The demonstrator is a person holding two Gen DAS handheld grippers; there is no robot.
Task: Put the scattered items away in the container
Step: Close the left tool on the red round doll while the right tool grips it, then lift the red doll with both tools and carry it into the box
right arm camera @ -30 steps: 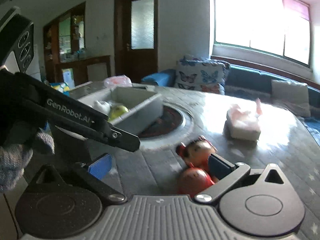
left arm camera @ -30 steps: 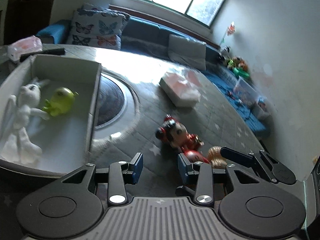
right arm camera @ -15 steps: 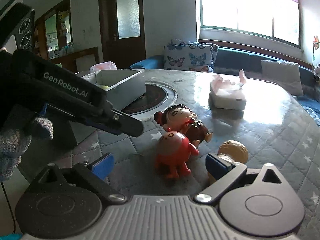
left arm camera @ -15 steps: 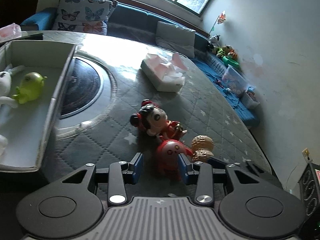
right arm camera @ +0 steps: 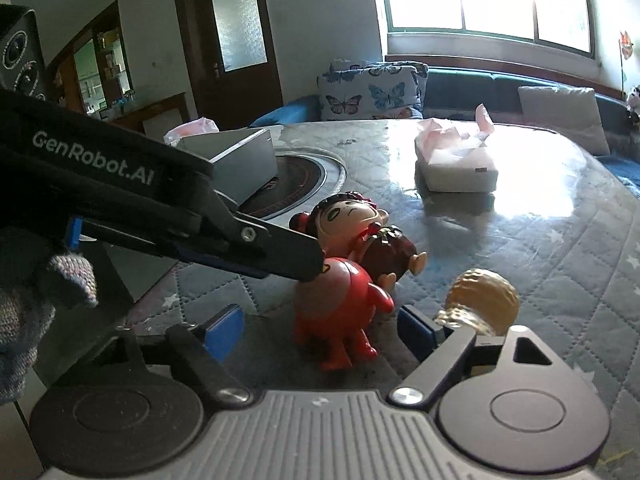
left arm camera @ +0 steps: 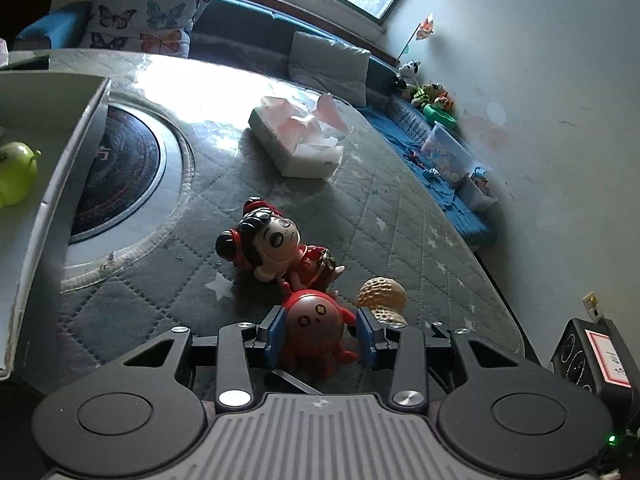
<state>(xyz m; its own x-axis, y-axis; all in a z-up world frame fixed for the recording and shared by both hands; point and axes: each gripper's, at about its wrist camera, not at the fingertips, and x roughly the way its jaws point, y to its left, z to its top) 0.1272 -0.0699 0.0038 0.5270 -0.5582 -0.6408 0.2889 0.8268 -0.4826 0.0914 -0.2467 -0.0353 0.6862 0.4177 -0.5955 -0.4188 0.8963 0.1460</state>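
Straddling red toy (left arm camera: 316,320): left gripper (left arm camera: 322,330) jaws open, pads beside its head, not pressing. Right gripper (right arm camera: 320,330) jaws wide, just been closing, toy between; peanut (right arm camera: 482,300) outside right finger.

The red toy (left arm camera: 316,322) looks of glossy smooth plastic; the table (left arm camera: 384,216) has quilted matt cloth; the peanut (right arm camera: 482,296) is bumpy, shiny.

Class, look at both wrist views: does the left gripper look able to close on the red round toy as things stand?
Probably yes. The left gripper is open with the red round toy already between its blue pads, and nothing blocks either side; the doll and the peanut toy lie just outside the jaws.
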